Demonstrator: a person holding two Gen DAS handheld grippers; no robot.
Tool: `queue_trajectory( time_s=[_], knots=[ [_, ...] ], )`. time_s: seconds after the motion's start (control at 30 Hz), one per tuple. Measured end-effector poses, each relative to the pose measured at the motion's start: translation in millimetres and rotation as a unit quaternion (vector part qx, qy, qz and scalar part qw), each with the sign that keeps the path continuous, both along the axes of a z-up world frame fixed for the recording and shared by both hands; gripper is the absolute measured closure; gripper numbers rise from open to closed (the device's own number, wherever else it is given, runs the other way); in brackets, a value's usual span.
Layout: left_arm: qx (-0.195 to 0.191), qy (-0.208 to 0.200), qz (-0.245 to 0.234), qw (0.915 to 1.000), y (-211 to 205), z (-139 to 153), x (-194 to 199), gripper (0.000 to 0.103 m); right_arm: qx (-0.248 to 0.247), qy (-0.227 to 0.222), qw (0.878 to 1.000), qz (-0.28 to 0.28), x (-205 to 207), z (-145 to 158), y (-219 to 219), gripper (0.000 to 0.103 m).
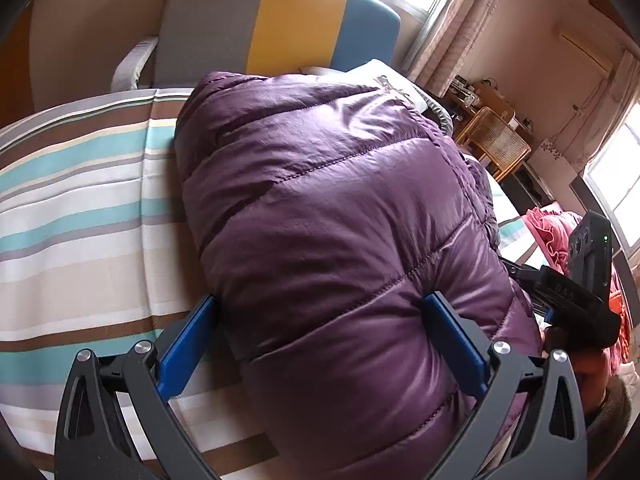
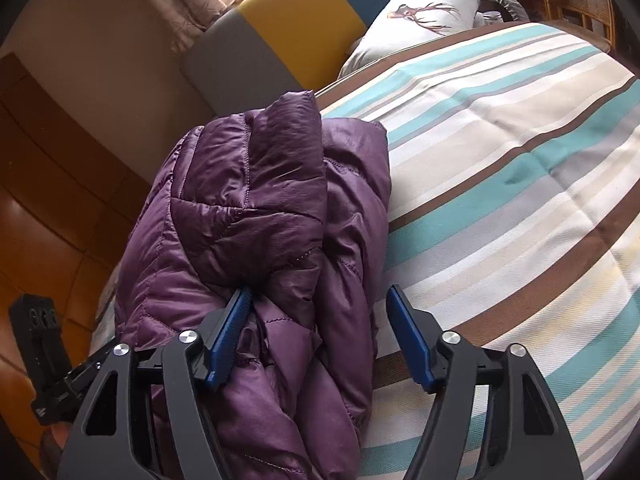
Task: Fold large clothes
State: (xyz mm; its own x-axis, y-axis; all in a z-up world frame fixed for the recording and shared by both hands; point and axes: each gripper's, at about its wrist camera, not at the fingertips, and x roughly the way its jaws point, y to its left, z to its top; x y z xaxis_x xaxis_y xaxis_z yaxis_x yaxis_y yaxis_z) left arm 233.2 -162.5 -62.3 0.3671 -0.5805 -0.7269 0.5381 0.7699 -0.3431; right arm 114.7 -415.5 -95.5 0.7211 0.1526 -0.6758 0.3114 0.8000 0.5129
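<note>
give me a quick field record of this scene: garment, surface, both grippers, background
garment: purple puffer jacket, folded into a thick bundle
surface: striped bedspread, the jacket lying on it
left gripper: open, straddling the jacket's near end
right gripper: open, one finger against the jacket's folds, the other over the bedspread
background: grey, yellow and blue headboard; deer-print pillow; wicker chair

Left claw (image 1: 320, 344): angled downward, jaws spread wide, blue pads (image 1: 188, 346) apart. Right claw (image 2: 320, 336): angled downward, jaws parted, left pad (image 2: 230, 336) buried in fabric, right pad (image 2: 410, 338) standing free.
</note>
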Motion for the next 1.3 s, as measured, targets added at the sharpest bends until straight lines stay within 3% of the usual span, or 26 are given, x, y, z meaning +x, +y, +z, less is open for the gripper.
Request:
queue_trajectory(
  time_s=[0.2, 0.4, 0.5, 0.83, 1.17, 1.23, 1.3],
  knots=[
    [-0.015, 0.010, 0.001, 0.9998, 0.6, -8.4, 1.6, 0.002, 0.002, -0.005, 1.000, 0.006, 0.3, -2.6, 2.7, 0.045],
    [-0.027, 0.004, 0.000, 0.9996, 0.9, -10.5, -5.0, 0.010, -0.003, -0.011, 1.000, 0.010, 1.7, 0.6, 10.3, 0.051],
    [-0.024, -0.003, 0.003, 0.9997, -0.9, -8.4, -12.7, 0.015, -0.016, -0.021, 0.999, 0.020, 1.1, 2.3, 15.6, 0.058],
    [0.011, -0.097, 0.001, 0.9952, -11.6, 19.0, -44.4, 0.046, -0.067, -0.058, 0.996, 0.019, -12.8, 18.2, 42.1, 0.074],
    [0.023, -0.190, -0.009, 0.9814, -1.3, 54.0, -76.5, 0.057, -0.098, -0.129, 0.987, 0.022, -43.7, 44.6, 80.8, 0.085],
    [0.023, -0.198, -0.010, 0.9800, 2.3, 57.9, -78.9, 0.057, -0.115, -0.119, 0.986, 0.023, -43.1, 51.8, 90.7, 0.085],
    [0.027, -0.194, -0.007, 0.9806, 7.4, 56.2, -77.2, 0.057, -0.101, -0.107, 0.989, 0.010, -42.5, 51.2, 90.1, 0.085]
  ],
)
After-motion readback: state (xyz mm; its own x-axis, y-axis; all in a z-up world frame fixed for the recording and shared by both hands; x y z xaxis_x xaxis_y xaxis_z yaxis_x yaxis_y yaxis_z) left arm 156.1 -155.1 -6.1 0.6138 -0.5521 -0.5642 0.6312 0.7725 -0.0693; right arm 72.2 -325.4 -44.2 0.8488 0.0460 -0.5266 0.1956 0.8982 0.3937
